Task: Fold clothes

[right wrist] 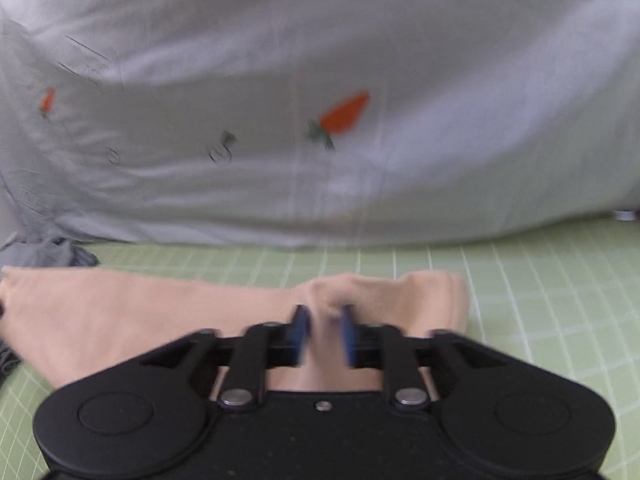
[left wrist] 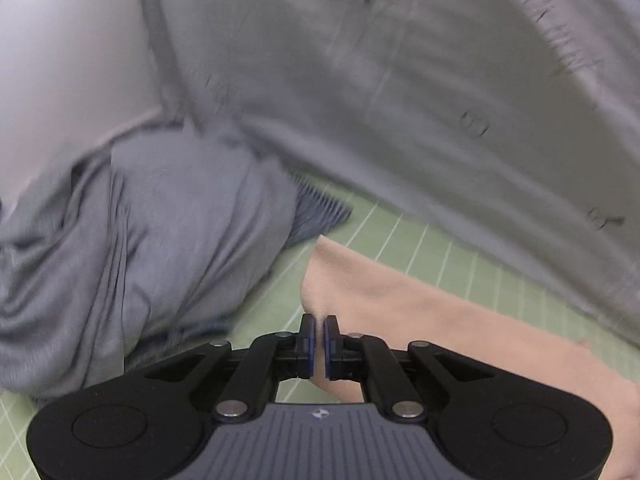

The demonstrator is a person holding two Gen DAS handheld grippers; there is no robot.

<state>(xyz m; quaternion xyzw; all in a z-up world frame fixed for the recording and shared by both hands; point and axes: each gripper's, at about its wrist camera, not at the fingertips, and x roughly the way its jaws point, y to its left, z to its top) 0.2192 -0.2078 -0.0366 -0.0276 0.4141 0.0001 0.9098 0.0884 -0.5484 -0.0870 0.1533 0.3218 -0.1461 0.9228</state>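
Observation:
A peach cloth (left wrist: pixel 440 320) lies stretched on the green grid mat (left wrist: pixel 460 264). My left gripper (left wrist: pixel 319 344) is shut on the peach cloth's left edge. In the right wrist view the same peach cloth (right wrist: pixel 140 312) runs across the mat (right wrist: pixel 540 300). My right gripper (right wrist: pixel 325 334) has its blue pads a small gap apart with a raised fold of the cloth between them; the frame is blurred there.
A crumpled grey garment (left wrist: pixel 160 248) lies left of the peach cloth, and shows in the right wrist view (right wrist: pixel 48 254). A white sheet with carrot prints (left wrist: pixel 400 80) hangs behind the mat, also in the right wrist view (right wrist: pixel 320 100).

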